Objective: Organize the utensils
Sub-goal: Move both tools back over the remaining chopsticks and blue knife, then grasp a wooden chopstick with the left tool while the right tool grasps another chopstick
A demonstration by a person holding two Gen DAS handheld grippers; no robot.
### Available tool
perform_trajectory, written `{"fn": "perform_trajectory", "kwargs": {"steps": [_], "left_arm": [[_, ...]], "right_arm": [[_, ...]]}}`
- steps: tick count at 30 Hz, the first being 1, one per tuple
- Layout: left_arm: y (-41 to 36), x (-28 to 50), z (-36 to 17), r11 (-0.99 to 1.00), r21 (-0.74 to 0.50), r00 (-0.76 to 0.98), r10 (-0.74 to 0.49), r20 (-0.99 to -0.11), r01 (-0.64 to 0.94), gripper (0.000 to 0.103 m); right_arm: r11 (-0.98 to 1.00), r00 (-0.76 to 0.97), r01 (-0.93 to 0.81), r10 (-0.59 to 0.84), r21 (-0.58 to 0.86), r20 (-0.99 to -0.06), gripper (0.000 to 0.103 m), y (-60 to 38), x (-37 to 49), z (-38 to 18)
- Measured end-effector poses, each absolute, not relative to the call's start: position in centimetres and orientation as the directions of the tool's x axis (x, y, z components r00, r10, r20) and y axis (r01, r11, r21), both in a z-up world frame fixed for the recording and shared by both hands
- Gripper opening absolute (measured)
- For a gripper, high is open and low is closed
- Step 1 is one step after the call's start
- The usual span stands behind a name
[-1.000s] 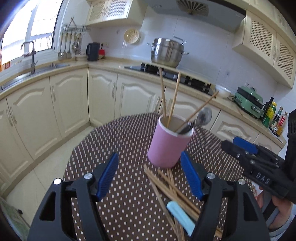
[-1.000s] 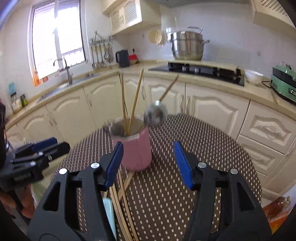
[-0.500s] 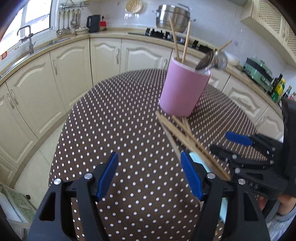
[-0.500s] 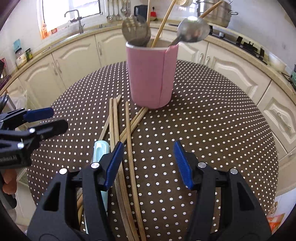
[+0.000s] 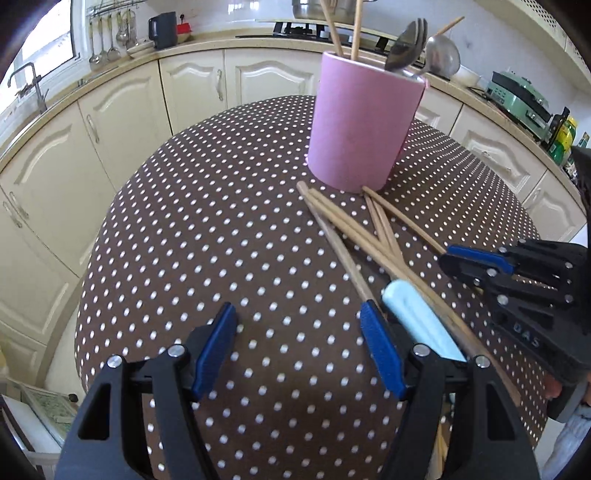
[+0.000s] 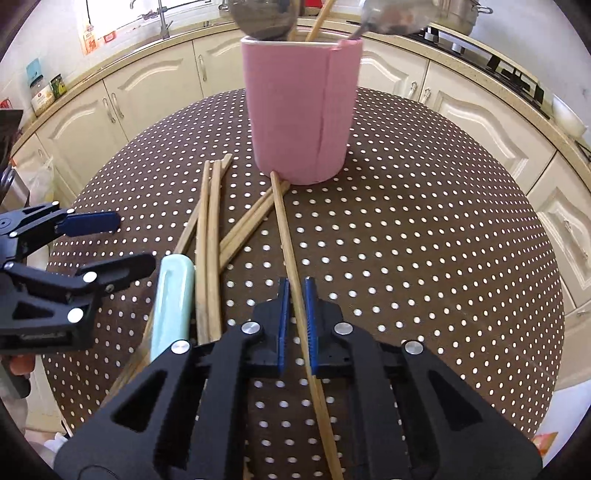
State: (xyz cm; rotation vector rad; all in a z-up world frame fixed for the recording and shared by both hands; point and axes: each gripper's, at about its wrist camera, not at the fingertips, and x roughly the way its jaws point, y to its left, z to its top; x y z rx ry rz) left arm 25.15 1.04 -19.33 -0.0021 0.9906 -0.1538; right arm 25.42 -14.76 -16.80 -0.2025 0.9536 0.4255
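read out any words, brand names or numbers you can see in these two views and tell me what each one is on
"DAS": raised letters on the black body of the right tool, seen in the left wrist view.
Red and yellow sticker on the window: print too blurred to read.
Jars on the counter: labels too small to read.
Green and yellow bottles on the counter: labels unreadable.

We see a bench (image 5: pixel 229 229) draped in brown cloth with white polka dots, ringed by cream kitchen cabinets (image 5: pixel 122 107). At upper left of the left wrist view, a faucet (image 5: pixel 27 85) stands by the window, ladles (image 5: pixel 110 37) hang from a rail, and a black kettle (image 5: pixel 162 24) sits on the counter. A green appliance (image 5: pixel 517 94) and bottles (image 5: pixel 565 136) occupy the right edge; a steel pot (image 6: pixel 463 14) sits on the stove.
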Motion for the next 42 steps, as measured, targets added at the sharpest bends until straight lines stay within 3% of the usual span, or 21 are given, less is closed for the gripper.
{"fn": "perform_trajectory", "kwargs": {"steps": [7,21,33,37,42], "left_arm": [[-0.9,27.3,-19.4,0.991,-0.007,0.536,-0.078,-0.841,0.134,0.069],[-1.9,28.5,-18.7,0.987,-0.053,0.513,-0.126,-0.849,0.155,0.069],[-3.7,32.1,-19.2,0.988,0.019,0.461,-0.055,-0.886,0.156,0.068],[-3.1,31.9,-19.0,0.987,0.017,0.465,-0.06,-0.883,0.16,0.05],[-1.5,31.2,-18.7,0.986,0.026,0.461,-0.053,-0.886,0.162,0.019]], "right_arm": [[0.902,0.497,-0.431,0.272,0.037,-0.824,0.009,-15.6,25.4,-17.0],[0.897,0.482,-0.435,0.302,0.075,-0.823,0.009,-16.4,25.8,-17.1],[0.893,0.45,-0.449,0.253,0.028,-0.856,0.009,-15.3,26.1,-16.8],[0.89,0.431,-0.456,0.218,-0.003,-0.876,0.009,-13.9,27.3,-16.5],[0.878,0.38,-0.477,0.18,-0.026,-0.907,0.009,-12.4,28.6,-16.5]]}}
